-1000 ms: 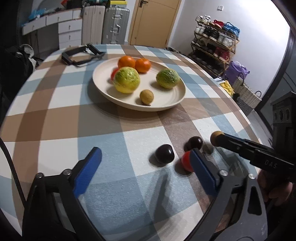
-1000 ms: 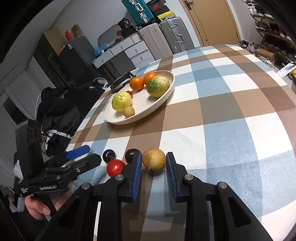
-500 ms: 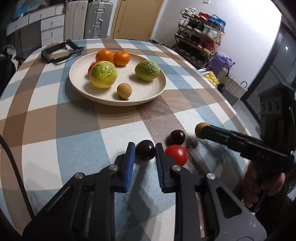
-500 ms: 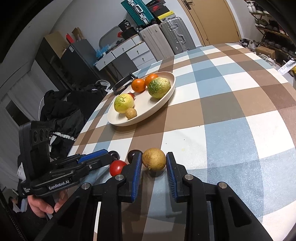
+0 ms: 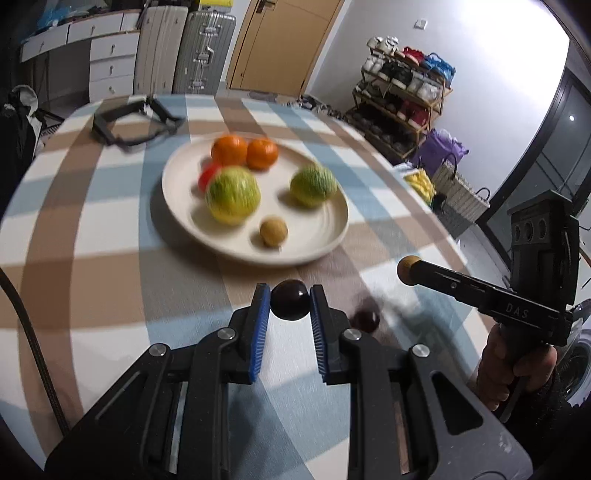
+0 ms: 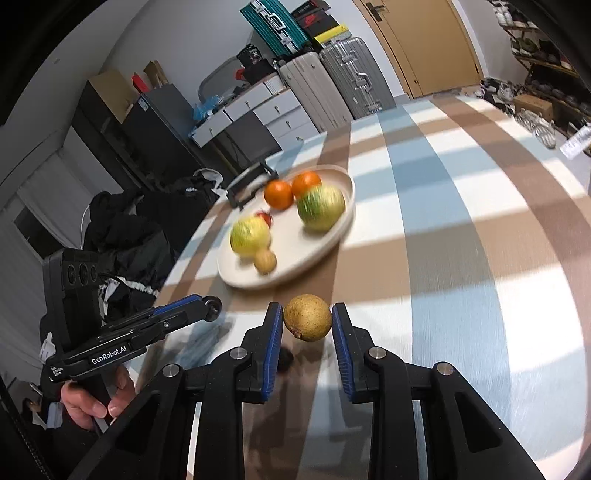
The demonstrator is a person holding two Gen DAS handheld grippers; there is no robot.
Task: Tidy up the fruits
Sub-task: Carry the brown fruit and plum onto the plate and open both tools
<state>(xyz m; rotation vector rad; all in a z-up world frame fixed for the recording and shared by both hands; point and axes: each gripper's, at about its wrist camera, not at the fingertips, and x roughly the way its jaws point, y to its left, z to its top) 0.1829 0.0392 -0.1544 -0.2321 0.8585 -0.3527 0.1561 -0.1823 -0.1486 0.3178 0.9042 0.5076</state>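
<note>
Between the left tongs point(image 5: 290, 303) sits a gripped dark plum point(image 5: 290, 304) (right tongs point(image 6: 307, 320) clamp a brown fruit point(image 6: 307, 317)).

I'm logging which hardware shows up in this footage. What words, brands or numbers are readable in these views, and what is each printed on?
"GenRobot.AI": white print on the side of the left gripper, right wrist view.
"DAS": faint raised letters on the side of the right gripper, left wrist view.
Small white label under the "GenRobot.AI" print: too small to read.
Boxes stacked on the suitcases: print too blurred to read.
</note>
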